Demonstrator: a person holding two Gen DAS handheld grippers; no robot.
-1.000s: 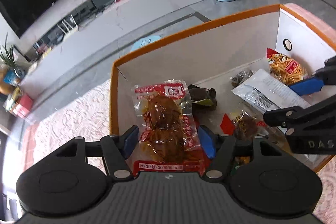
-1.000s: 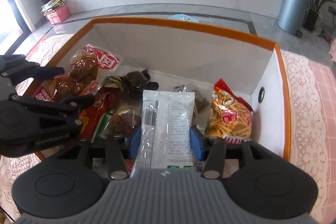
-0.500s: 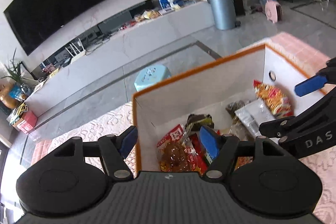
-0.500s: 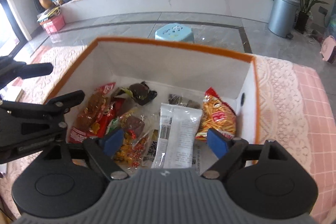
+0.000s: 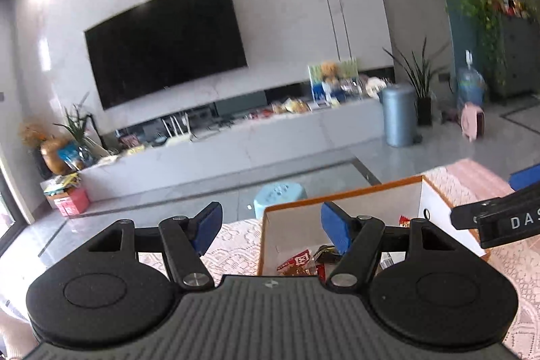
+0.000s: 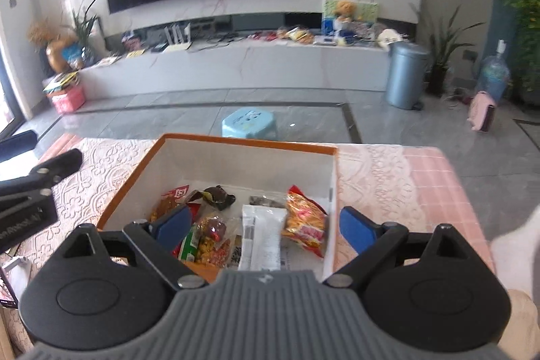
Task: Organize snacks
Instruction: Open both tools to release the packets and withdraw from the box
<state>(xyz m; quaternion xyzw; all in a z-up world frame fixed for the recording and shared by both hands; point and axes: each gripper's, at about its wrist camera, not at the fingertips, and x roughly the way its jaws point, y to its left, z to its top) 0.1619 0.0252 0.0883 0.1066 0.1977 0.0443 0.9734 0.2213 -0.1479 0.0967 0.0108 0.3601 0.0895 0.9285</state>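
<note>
Here, I hold both claws raised over the worktop (image 6: pixel 422 171) with its pink lace cloth, and neither carries anything. My right claw (image 6: pixel 266 225) stands wide, its blue pads spread to either side of the white box (image 6: pixel 243 140) with the orange rim, which lies just ahead of and below it. My left claw (image 5: pixel 271 226) is also spread wide and empty; from its view the box (image 5: pixel 341 194) sits ahead and off to the right, so I judge the right claw the nearer and better lined up of the two.

The snacks all lie inside the box, on its floor. A long white packet (image 6: pixel 261 237) runs with its long axis pointing away from the right claw, near the middle of the gap between the pads. Just to its right an orange bag of fried strips (image 6: pixel 303 221) lies tilted against the right wall. To the left sits a heap of red and brown sealed packs (image 6: pixel 209 233), and behind them a dark wrapped piece (image 6: pixel 219 196). A red-labelled pack (image 6: pixel 172 196) rests at the far left; the left view shows the same pack (image 5: pixel 297 262) past its right pad.

No loose snack shows on the cloth in either view, so the sorting looks close to done.
</note>
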